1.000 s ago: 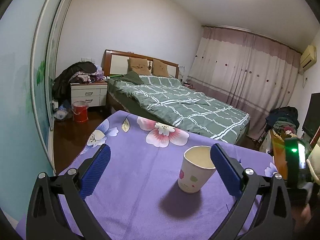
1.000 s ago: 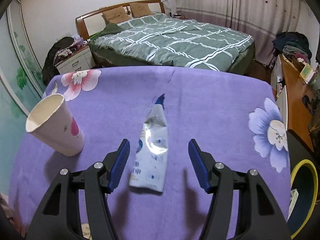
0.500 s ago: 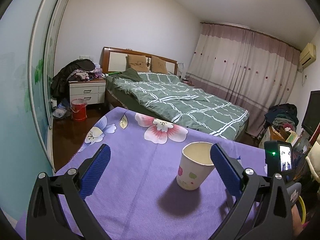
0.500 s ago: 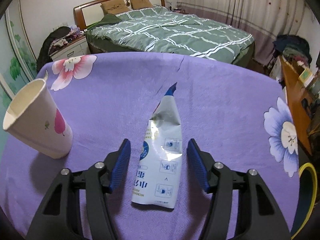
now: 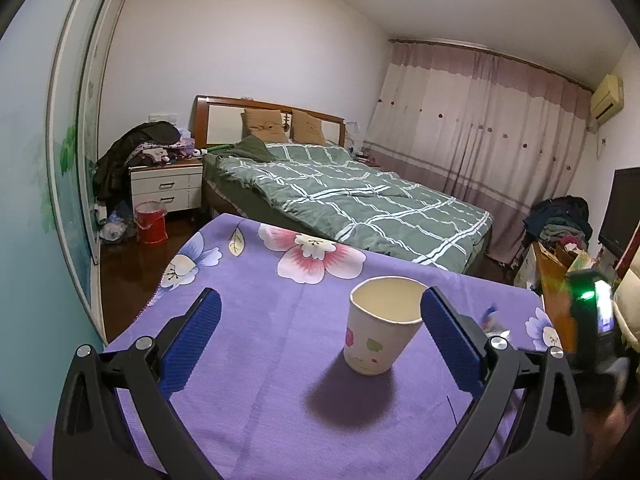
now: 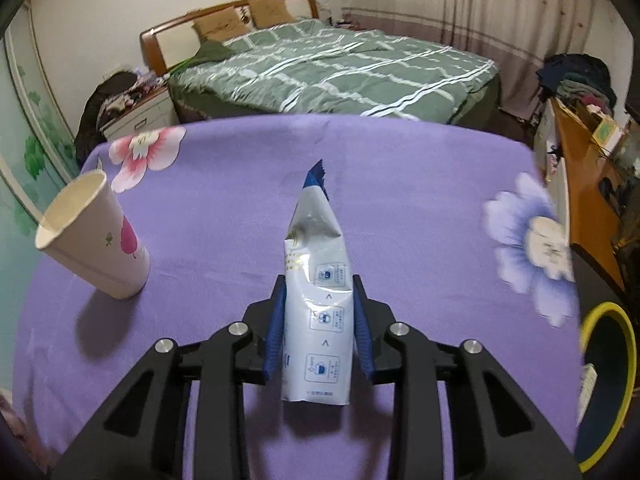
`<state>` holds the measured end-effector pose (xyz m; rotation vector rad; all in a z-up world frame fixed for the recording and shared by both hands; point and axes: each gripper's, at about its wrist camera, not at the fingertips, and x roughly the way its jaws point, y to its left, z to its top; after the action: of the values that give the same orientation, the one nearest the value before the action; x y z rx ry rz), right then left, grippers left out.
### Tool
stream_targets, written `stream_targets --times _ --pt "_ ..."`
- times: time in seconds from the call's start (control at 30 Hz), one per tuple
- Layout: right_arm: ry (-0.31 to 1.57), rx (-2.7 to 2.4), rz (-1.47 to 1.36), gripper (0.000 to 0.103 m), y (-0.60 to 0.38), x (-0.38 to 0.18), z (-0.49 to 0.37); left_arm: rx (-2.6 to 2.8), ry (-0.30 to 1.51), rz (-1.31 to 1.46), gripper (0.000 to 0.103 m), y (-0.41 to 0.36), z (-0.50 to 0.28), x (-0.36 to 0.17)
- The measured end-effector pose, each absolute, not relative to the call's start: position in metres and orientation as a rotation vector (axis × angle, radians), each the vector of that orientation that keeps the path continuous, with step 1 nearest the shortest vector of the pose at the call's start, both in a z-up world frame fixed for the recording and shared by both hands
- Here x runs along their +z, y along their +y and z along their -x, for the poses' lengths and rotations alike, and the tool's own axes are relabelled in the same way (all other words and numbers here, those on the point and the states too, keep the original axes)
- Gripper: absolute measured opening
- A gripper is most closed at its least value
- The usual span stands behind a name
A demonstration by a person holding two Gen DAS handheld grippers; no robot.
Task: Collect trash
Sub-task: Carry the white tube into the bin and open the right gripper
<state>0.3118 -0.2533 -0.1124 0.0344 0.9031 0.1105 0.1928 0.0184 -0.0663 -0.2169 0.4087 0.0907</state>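
A white and blue snack wrapper point(image 6: 316, 240) lies lengthwise on the purple flowered tablecloth point(image 6: 420, 184). My right gripper point(image 6: 318, 284) has its jaws closing on the wrapper's near half, and both blue pads touch its sides. A paper cup point(image 6: 96, 236) with a pink print stands upright to the left. In the left wrist view the same cup point(image 5: 380, 328) stands ahead of my left gripper point(image 5: 320, 300), close to the right finger. That gripper is open and holds nothing.
A dark bin with a yellow rim point(image 6: 608, 380) sits below the table's right edge. A bed with a green checked quilt point(image 5: 352, 200) stands beyond the table. A wooden desk piled with clutter point(image 6: 592, 152) runs along the right.
The right gripper's jaws narrowed from wide apart to touching the wrapper's sides, and the gripper slid forward along it. The left gripper kept still and open.
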Motion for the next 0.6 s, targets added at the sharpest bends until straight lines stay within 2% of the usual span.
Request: stream_targets --times 0.3,0.6 --pt "0.792 -0.127 -0.189 0.031 -0.380 -0.079 -0.242 0.065 0.402 0.198 0.098 0.011 -0.191 -0.066" --pt "0.758 -0.469 -0.327 0.035 -0.501 -0.095 -0.179 0.024 0.407 0.161 0.098 -0.002 -0.193 -0.068"
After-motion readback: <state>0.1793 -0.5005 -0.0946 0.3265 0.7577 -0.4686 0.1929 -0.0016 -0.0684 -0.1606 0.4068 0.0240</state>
